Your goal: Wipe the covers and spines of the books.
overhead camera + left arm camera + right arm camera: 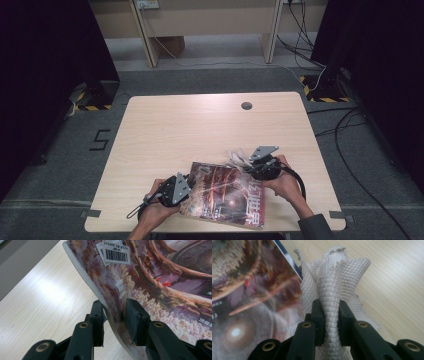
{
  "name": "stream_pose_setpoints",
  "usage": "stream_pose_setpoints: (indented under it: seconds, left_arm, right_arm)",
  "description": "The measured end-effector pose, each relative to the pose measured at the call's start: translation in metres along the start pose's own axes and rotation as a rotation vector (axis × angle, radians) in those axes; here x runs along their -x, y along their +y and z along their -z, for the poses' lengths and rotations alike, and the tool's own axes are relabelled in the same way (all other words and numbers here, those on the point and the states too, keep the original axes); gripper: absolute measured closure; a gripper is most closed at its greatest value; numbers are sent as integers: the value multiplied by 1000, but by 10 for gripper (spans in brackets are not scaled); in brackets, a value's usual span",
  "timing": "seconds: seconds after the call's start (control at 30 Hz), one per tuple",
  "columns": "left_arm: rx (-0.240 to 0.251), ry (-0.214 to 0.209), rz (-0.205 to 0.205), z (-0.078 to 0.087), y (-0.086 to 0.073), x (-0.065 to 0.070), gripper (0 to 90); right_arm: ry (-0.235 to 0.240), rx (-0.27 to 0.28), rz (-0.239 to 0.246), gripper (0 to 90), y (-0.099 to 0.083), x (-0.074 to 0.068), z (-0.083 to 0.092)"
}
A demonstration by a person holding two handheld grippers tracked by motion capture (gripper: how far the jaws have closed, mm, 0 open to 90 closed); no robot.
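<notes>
- Left claw (113,315) pinches the magazine's (155,282) edge — the cover bends up between its jaws.
- Right claw (331,312) is pressed on a bunched white cloth (334,277), just beside the magazine's far corner.
- The magazine lies at the surface's (200,120) near edge, between both hands.

Glossy paper magazine (155,277), white quilted-textured cloth (337,277), pale matt wood-grain table (190,125), matt black fingers (318,315).

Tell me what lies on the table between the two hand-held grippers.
In the high view, the glossy magazine with a dark reddish cover spans the stretch from the left hand-held gripper to the right hand-held gripper, which grips a white quilted cloth.
</notes>
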State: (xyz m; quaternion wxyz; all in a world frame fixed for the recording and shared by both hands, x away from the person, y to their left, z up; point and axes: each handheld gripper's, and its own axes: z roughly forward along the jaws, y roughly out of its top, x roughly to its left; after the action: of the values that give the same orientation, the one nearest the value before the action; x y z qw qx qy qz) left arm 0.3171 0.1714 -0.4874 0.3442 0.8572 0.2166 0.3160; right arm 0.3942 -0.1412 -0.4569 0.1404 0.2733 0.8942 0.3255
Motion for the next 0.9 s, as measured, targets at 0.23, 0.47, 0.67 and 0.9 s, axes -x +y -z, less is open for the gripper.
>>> stream_pose_setpoints:
  seconds: [0.23, 0.47, 0.67, 0.9]
  left_arm:
    - [0, -1, -1, 0, 0, 0, 681]
    - [1, -1, -2, 0, 0, 0, 680]
    - [2, -2, -1, 1, 0, 0, 680]
    - [3, -2, 5, 0, -1, 0, 678]
  right_arm:
    - [19, 48, 33, 786, 20, -17, -5]
    - [39, 112, 34, 782, 32, -29, -9]
    - [38, 126, 25, 788, 31, -29, -7]
    - [4, 111, 1, 799, 24, -17, 2]
